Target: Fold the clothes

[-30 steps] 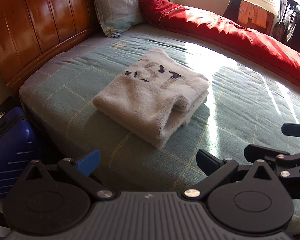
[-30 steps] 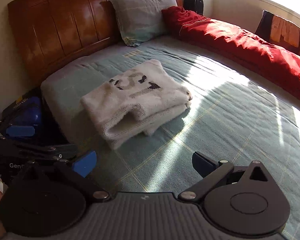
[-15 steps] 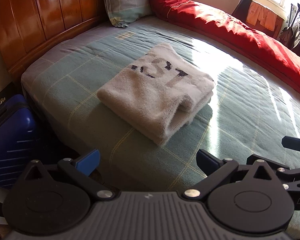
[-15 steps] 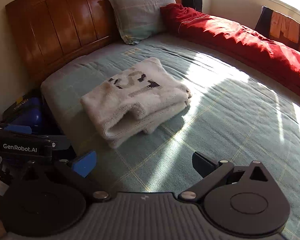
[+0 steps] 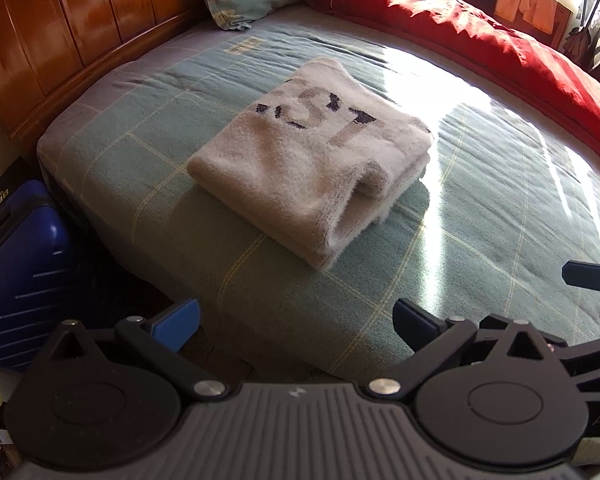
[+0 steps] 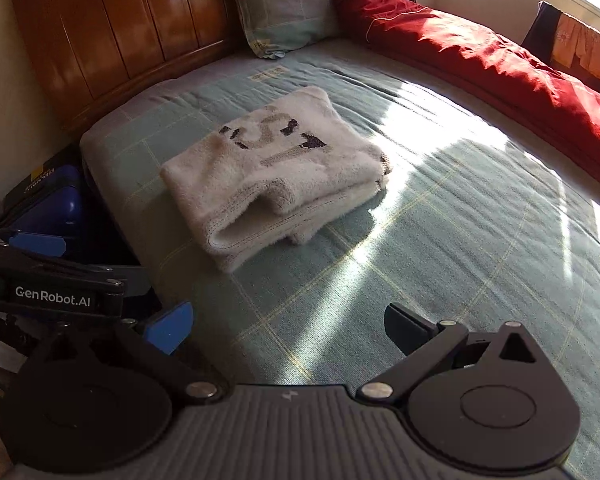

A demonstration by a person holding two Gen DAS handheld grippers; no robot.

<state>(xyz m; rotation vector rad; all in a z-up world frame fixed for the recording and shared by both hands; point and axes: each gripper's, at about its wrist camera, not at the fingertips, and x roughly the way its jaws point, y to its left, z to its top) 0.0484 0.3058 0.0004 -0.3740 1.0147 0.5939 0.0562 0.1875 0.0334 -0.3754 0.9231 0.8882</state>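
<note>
Since a second ago both cameras have tilted down and drawn slightly nearer, so the one folded cream sweater [image 5: 312, 160] sits larger in view, unmoved on the green bedsheet [image 5: 500, 208]. The left gripper [image 5: 296, 320] hovers low at the bed's near edge, jaws spread wide and empty, and the right gripper [image 6: 288, 324] beside it is likewise wide apart, holding nothing. Behind lie one pillow [image 6: 288, 4] and one red quilt [image 6: 480, 60].
</note>
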